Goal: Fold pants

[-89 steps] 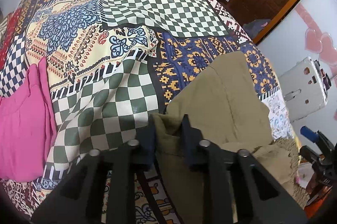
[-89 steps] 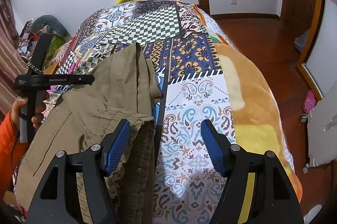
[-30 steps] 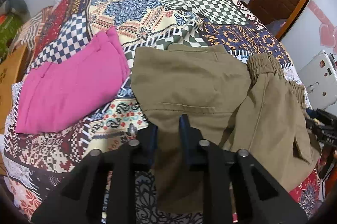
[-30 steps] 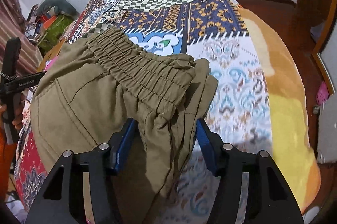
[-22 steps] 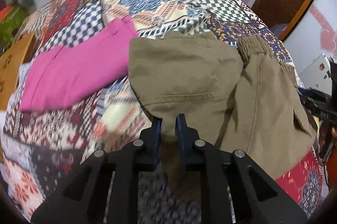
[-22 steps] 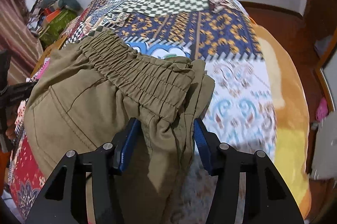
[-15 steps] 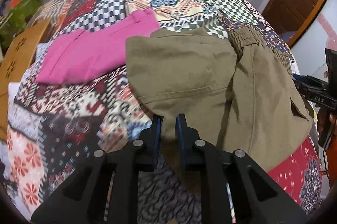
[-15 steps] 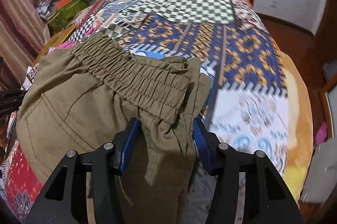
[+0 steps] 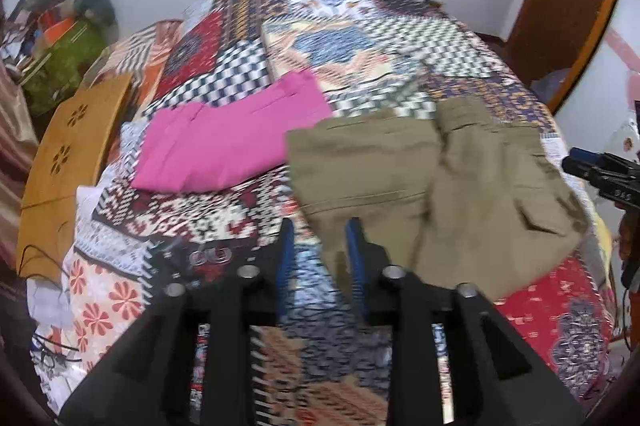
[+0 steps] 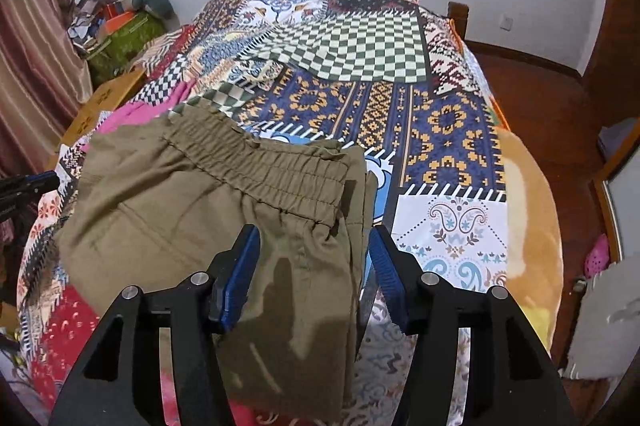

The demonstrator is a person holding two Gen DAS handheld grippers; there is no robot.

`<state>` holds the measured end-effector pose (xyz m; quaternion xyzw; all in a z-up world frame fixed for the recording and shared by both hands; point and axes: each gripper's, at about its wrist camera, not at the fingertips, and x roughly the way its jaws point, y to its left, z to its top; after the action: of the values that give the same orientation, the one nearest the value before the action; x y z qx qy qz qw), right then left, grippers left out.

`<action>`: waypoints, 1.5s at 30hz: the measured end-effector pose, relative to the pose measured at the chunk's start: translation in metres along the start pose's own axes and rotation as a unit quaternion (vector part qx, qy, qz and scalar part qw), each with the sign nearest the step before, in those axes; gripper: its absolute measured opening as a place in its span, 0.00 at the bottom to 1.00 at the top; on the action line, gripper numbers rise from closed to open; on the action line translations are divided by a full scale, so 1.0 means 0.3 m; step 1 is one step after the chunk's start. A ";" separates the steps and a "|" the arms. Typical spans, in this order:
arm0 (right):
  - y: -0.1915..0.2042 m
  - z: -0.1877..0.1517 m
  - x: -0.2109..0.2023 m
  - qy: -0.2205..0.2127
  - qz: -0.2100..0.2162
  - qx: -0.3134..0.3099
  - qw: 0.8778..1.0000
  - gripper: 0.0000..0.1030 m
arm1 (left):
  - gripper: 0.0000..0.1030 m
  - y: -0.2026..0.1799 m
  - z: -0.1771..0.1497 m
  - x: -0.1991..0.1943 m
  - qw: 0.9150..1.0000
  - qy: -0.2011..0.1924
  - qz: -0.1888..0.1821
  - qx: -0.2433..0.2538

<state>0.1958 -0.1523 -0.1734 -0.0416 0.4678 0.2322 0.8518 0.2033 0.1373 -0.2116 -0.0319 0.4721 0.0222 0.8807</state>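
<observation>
Left wrist view shows my left gripper [image 9: 318, 258] with its jaws opening; a lower corner of the olive pants [image 9: 432, 185] sits between the fingers [image 9: 356, 266], but the pads look clear of the cloth, so I read it as letting go. The pants lie folded on the patchwork bedspread [image 9: 352, 37], near the foot of the bed, just beside the folded pink garment [image 9: 232, 141].

In the right wrist view my right gripper [image 10: 312, 266] straddles a wide bunch of fabric just below the elastic waistband [image 10: 272, 169]. The blue fingers [image 10: 240, 270] stand about half apart, with cloth filling the gap. I cannot tell for certain whether the pads press it, though the fabric drapes from there as if held.

My judgement: this step is setting the fold down. To do it well I would let the left corner drop flat before pulling the fingers away, so they do not drag the layer back. Then I would lower the waistband end squarely over the layer below, edges lined up, and release only once it rests on the bed.

Count: one pair of olive pants, one pink garment, two grippers, one bed. The other gripper shows at the edge of each view.
</observation>
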 end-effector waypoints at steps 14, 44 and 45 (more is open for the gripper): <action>-0.021 -0.138 -0.001 0.021 0.006 0.064 0.998 0.55 | 0.69 -0.021 -0.074 0.068 0.999 0.022 -0.006 -0.024; -0.137 -0.075 0.191 0.059 0.125 0.115 0.984 0.53 | 0.53 -0.041 0.016 0.258 0.988 0.062 -0.128 -0.060; -0.137 -0.078 0.187 0.058 0.126 0.112 0.984 0.51 | 0.53 -0.040 0.015 0.256 0.988 0.061 -0.132 -0.060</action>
<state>0.2209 -0.1754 -0.2383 0.0993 0.5411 0.2808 0.7864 0.2504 0.1264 -0.2725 -0.1479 0.5146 -0.0675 0.8419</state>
